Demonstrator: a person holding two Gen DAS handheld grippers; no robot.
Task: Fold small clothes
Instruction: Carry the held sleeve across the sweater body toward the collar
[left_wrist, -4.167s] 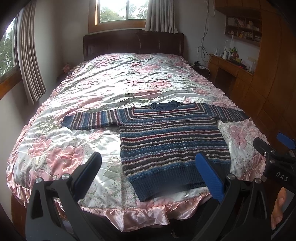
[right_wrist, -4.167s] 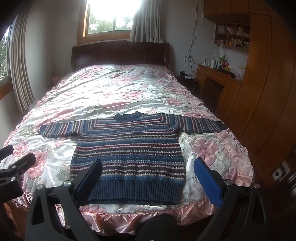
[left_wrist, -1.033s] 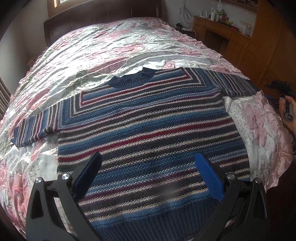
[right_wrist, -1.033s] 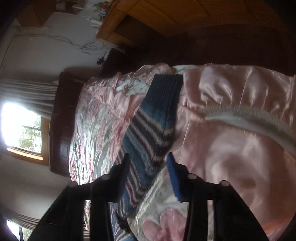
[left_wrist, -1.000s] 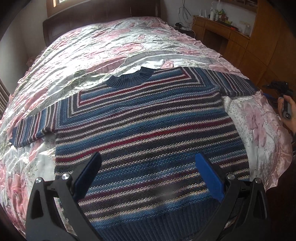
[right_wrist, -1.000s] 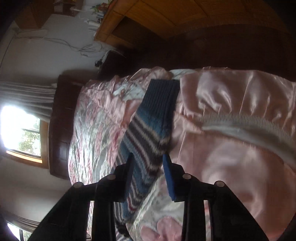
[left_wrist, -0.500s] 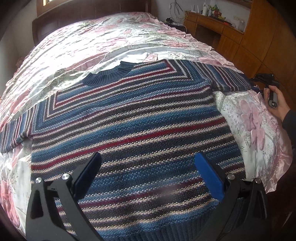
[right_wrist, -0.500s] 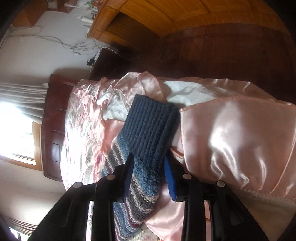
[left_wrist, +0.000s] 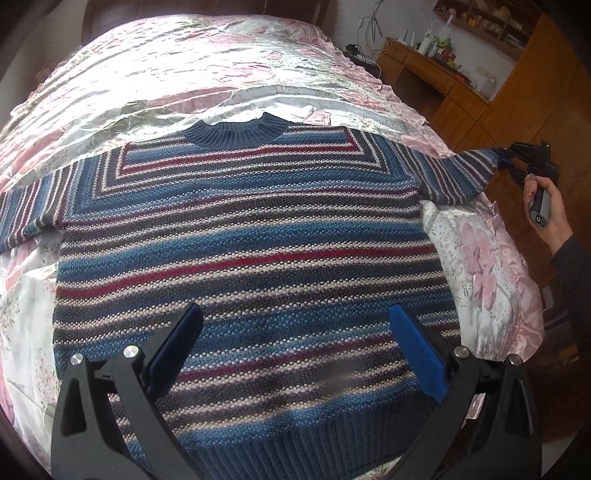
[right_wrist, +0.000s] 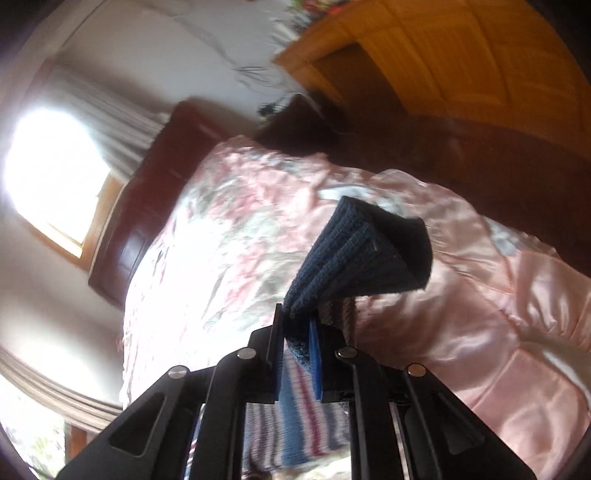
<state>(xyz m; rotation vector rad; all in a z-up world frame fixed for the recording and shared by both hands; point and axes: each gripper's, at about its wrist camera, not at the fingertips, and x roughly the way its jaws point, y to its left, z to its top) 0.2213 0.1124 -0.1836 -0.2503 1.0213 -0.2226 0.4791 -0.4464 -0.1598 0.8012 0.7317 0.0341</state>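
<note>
A small striped knit sweater (left_wrist: 243, 251) in blue, red and cream lies flat, front up, on the bed, collar toward the headboard. My left gripper (left_wrist: 295, 339) hovers open above its lower half, holding nothing. In the left wrist view my right gripper (left_wrist: 517, 158) is at the far right, held by a hand (left_wrist: 546, 214), pulling the right sleeve (left_wrist: 461, 173) taut above the bed edge. In the right wrist view my right gripper (right_wrist: 297, 332) is shut on the sleeve's dark blue ribbed cuff (right_wrist: 354, 254), which stands up past the fingertips.
A pink floral satin bedspread (left_wrist: 221, 74) covers the bed; its ruffled edge (left_wrist: 517, 295) falls away at the right. A wooden desk and cabinets (left_wrist: 461, 85) stand beyond the right side. The dark headboard (right_wrist: 147, 177) and a bright window (right_wrist: 48, 166) lie far off.
My right gripper closed on the right sleeve cuff and lifted it off the bedspread, stretching the sleeve. My left gripper drifted forward and lower over the sweater body.
</note>
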